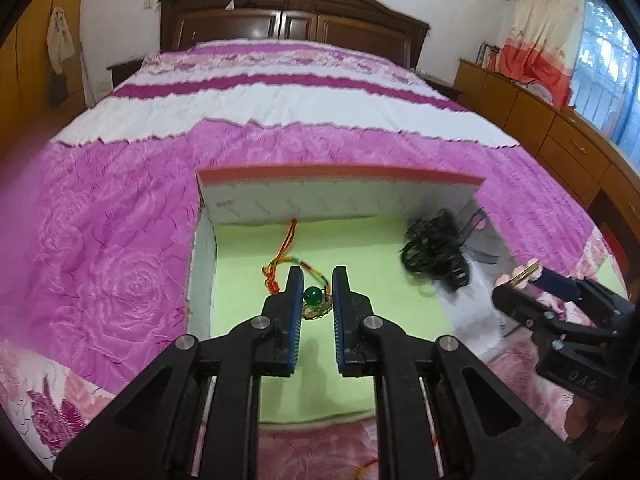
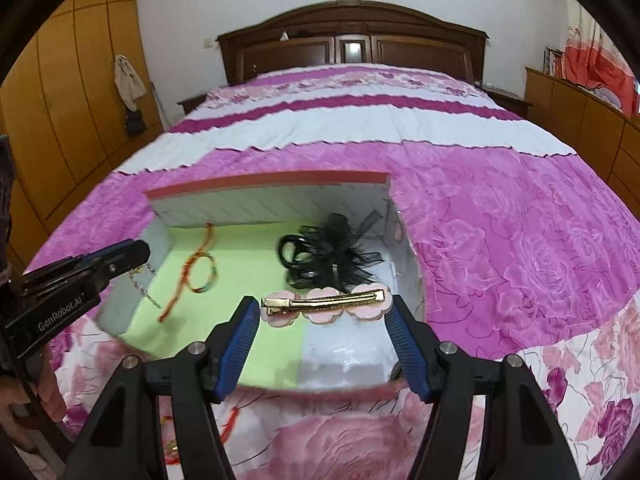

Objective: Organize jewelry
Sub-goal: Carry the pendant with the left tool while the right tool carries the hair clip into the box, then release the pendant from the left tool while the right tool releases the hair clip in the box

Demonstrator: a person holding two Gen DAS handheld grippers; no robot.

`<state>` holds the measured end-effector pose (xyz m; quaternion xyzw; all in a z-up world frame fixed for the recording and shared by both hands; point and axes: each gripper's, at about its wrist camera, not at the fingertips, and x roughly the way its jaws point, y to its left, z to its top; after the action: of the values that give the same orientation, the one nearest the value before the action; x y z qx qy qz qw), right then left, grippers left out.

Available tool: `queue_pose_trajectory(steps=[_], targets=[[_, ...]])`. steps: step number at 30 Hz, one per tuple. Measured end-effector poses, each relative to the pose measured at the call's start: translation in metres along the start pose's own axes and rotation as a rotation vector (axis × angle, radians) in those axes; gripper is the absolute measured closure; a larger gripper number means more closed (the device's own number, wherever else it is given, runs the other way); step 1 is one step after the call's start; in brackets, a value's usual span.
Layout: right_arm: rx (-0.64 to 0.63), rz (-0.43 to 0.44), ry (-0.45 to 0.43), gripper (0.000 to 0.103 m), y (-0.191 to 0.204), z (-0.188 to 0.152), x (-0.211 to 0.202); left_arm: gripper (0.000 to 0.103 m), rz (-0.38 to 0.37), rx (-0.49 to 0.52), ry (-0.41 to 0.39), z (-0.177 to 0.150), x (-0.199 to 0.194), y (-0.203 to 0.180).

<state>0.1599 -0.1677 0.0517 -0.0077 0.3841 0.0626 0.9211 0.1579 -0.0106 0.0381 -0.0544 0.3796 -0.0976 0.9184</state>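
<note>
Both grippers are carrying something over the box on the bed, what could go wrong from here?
The necklace dangling from the left gripper could snag on the box wall or tangle with the coloured cord. The hair clip, pinched only at its ends by the right gripper, might slip out.
</note>
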Motion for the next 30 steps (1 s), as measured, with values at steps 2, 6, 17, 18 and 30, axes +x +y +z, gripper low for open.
queue_pose_trajectory(steps=[2,6,17,18,30], targets=[[0.007,-0.008,0.014,0.035,-0.003,0.000,0.008,0.097,0.009,-0.008,0.017,-0.001,0.008,0.003],[0.008,-0.025,0.037,0.035,-0.007,-0.001,0.022,0.097,0.021,-0.024,0.045,-0.004,0.020,0.007],[-0.020,-0.053,0.045,0.035,-0.005,-0.004,0.039,0.096,0.045,-0.038,0.082,-0.007,0.039,0.013],[-0.023,-0.055,0.040,0.035,-0.005,-0.005,0.039,0.095,0.042,-0.038,0.083,-0.007,0.039,0.013],[-0.008,-0.015,0.019,0.035,-0.003,-0.004,0.028,0.089,0.028,-0.064,0.082,-0.002,0.030,0.015]])
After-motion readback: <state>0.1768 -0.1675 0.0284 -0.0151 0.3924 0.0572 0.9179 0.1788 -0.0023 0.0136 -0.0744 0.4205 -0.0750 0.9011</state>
